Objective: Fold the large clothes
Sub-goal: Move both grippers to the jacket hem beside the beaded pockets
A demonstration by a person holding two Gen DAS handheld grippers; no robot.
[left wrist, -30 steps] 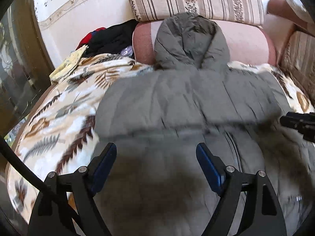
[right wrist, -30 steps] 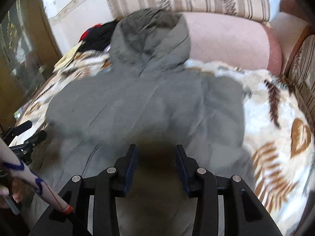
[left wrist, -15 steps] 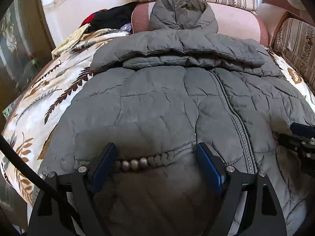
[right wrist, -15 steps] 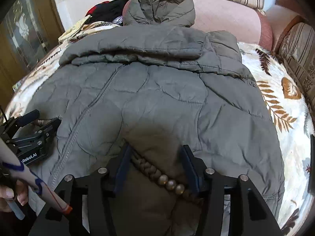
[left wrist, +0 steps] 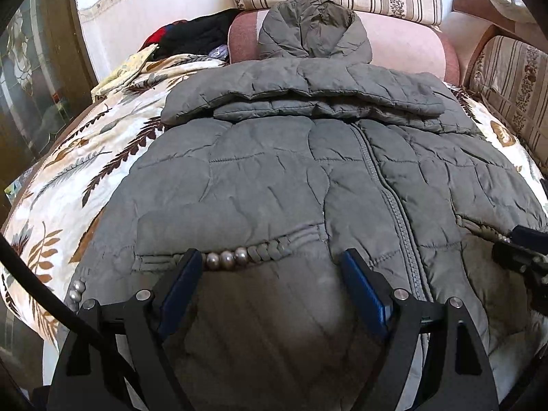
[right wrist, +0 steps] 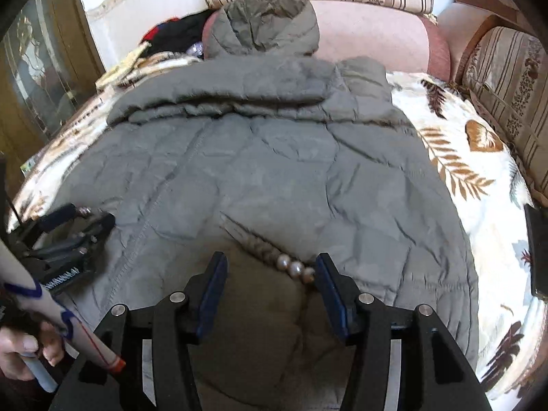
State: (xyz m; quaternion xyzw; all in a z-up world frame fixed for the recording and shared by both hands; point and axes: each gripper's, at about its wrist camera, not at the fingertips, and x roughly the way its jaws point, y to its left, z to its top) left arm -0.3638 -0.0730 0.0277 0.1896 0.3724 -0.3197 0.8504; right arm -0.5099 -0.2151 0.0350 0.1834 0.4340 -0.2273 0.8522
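Jacket (left wrist: pixel 274 178), grey-green and quilted, is lying face up on a leaf-patterned blanket (left wrist: pixel 75 178) that is covering a sofa seat. Its hood (left wrist: pixel 308 30) is resting far ahead of both sets of jaws, against a pink bolster (left wrist: pixel 404 48), and both sleeves are lying folded across the chest just below the hood. The zipper (left wrist: pixel 387 198) is running down the front, passing to the right of the left gripper (left wrist: pixel 270 267) and to the left of the right gripper (right wrist: pixel 270 270).

The left gripper's jaws are standing wide apart over the lower left front panel, clamping nothing. A braided pocket trim with three pearl beads (left wrist: pixel 226 258) is stretching across the gap between them, with the beads sitting just beside the left pad; whether the pads are pressing on the cloth is hard to tell.

The right gripper's jaws have just been opening and are now standing apart over the lower right front panel, with jacket fabric below and between them but no grip on it. Another beaded trim (right wrist: pixel 294 267) is slanting down toward the right pad, its last bead lying right against that pad.

Beyond the left jaws, up at the far left corner of the sofa, a heap of dark and red clothes (left wrist: pixel 191 37) is lying.
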